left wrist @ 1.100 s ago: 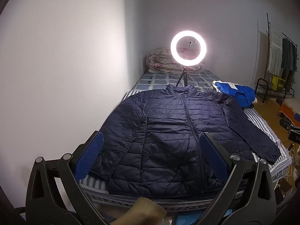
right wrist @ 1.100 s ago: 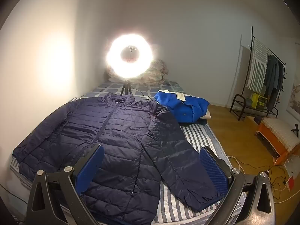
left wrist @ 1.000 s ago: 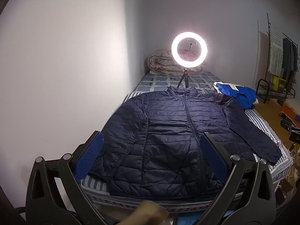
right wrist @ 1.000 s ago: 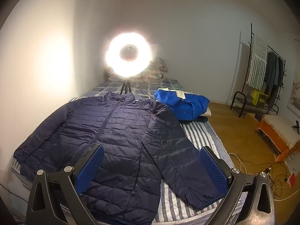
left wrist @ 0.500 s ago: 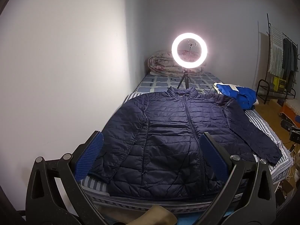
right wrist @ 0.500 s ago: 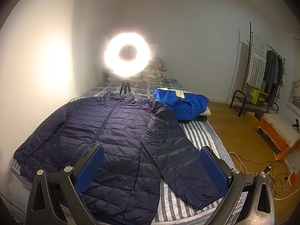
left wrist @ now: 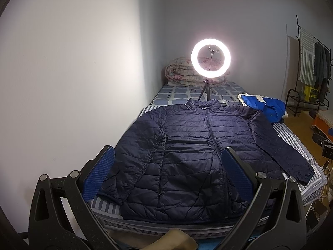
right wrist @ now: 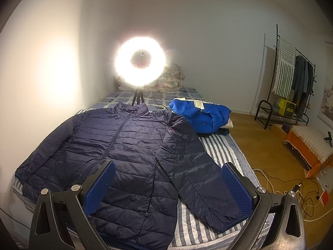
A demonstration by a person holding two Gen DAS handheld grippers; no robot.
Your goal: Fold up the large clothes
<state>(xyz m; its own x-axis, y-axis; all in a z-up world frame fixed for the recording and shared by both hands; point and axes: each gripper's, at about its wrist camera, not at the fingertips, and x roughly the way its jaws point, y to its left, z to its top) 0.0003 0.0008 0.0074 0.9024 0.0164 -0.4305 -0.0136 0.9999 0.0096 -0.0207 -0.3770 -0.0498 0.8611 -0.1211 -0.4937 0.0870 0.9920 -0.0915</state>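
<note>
Both grippers, left gripper [left wrist: 167,169] and right gripper [right wrist: 168,179], hang wide open and empty above the bed's [right wrist: 218,145] near edge. We judge folding not yet begun: the navy jacket [left wrist: 197,150] lies flat, zipped, sleeves spread toward 8 and 4 o'clock. Next, each gripper should take a sleeve cuff. The hem's near edge is partly masked by the fingers.

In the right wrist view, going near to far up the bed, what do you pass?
Right claw, open and empty → navy puffer jacket lying flat → blue jacket → ring light on its tripod → rolled quilt by the far wall.
</note>
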